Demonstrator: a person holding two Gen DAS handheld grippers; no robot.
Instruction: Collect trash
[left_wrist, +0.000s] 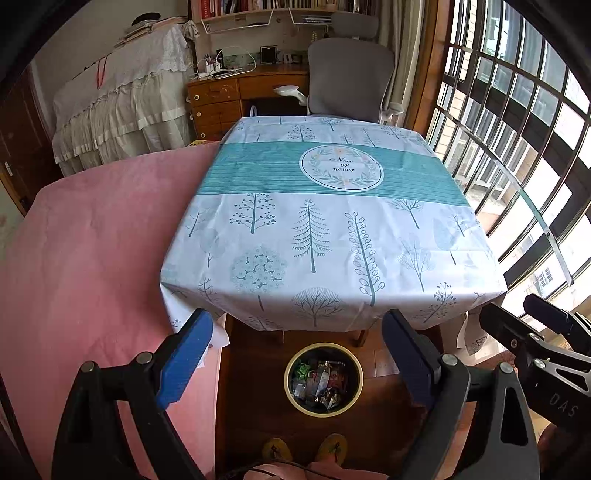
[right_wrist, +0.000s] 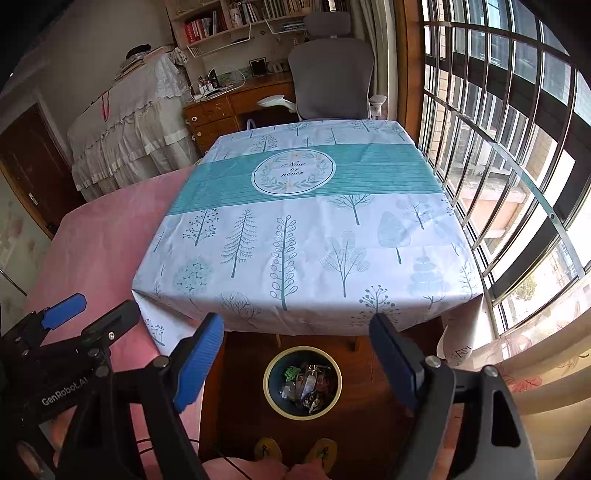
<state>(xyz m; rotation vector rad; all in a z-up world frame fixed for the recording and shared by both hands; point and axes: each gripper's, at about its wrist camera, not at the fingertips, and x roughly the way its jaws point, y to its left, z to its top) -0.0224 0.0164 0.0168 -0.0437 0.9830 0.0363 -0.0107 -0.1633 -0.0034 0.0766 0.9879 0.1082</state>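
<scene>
The left gripper (left_wrist: 297, 354), a black two-finger tool with blue ribbed pads (left_wrist: 184, 360), was held with its jaws spread wide and nothing between them; the right gripper (right_wrist: 295, 360), of the same make, was likewise held wide apart and empty. Each was angled downward, and each was seen at the edge of the other's view — the right gripper (left_wrist: 546, 347) off to the right of the left one, the left gripper (right_wrist: 70, 332) off to the left of the right one.

Directly below and between the open fingers of both tools, a round bin with a pale yellow rim and dark inside (left_wrist: 323, 380) was seen on the brown wooden floor (left_wrist: 255, 398); crumpled wrappers and a green scrap (left_wrist: 320, 380) were lying inside it. Ahead of the fingertips and above the bin, a square table covered by a white cloth printed with teal trees and a teal band (left_wrist: 325, 221) was spread out; its top was bare of loose items. To the left of the tools a pink bedspread (left_wrist: 92, 240) was butted against the table; nearer than the bin, a pair of yellow slippers (left_wrist: 306, 448) was seen at the bottom edge.
</scene>
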